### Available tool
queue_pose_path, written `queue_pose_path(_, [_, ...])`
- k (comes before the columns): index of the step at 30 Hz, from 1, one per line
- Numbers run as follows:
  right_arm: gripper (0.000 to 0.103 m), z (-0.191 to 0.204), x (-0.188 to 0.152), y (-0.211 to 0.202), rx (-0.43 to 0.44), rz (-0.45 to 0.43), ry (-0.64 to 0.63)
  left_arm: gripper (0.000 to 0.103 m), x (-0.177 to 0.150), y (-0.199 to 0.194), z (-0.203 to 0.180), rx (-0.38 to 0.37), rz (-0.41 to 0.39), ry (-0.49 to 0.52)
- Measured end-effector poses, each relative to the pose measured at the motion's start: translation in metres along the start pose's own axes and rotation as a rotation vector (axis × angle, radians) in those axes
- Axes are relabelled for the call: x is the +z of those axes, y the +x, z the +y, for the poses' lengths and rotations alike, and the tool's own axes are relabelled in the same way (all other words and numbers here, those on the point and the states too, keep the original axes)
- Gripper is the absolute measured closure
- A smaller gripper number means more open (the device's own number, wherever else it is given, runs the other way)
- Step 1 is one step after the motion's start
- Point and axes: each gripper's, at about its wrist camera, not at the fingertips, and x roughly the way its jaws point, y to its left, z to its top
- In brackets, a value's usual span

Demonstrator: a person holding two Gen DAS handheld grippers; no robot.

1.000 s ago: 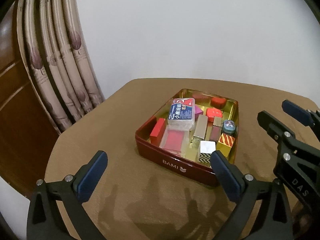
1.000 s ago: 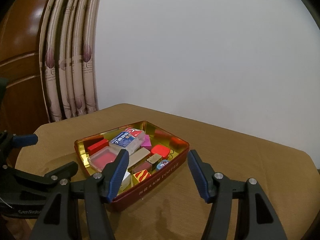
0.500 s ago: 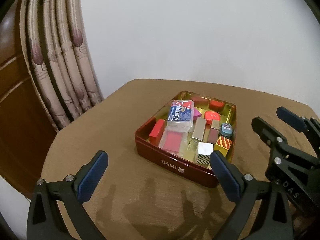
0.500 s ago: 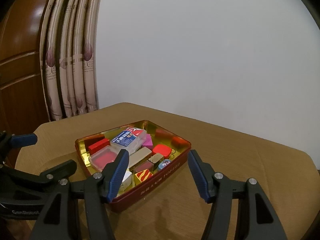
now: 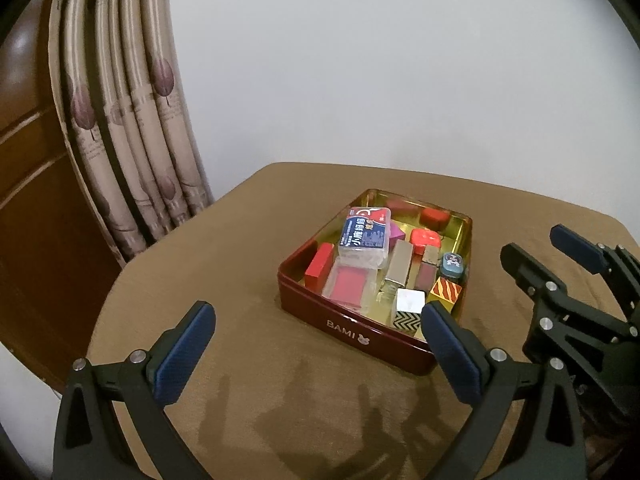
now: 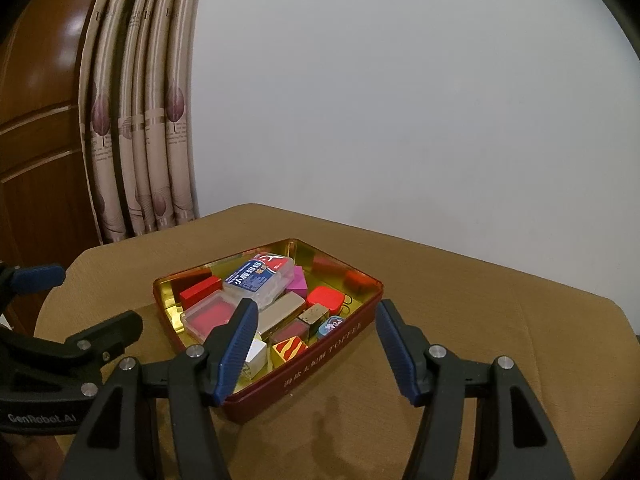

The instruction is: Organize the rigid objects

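So the tin sits in the middle of the table, open, gold inside, dark red outside, stuffed with little hard bits. Going left to right inside it: a red block by the left wall, a clear case with a red insert next to that, the blue-labelled plastic box lying on top toward the back, a silvery bar about mid-tin, and a striped cube near the right wall. I'd guess all of it is light and stiff; the plastic box and metal bar look slick, so pinch across the short flat sides. Left gripper hovers just in front of the tin, jaws wide apart, nothing in them. Right gripper is near the tin's right front corner, spread and empty too. Versus a second ago, the left view sits a touch farther back from the tin; the right one hasn't budged.
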Motion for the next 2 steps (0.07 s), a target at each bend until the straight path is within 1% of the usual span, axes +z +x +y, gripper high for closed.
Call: queue_pose_path(2, [0.040,-0.0011,0.0006,-0.0015,0.000,-0.002,0.006,0.002,0.0002,-0.0030,-0.0015,0.000,0.002,0.006])
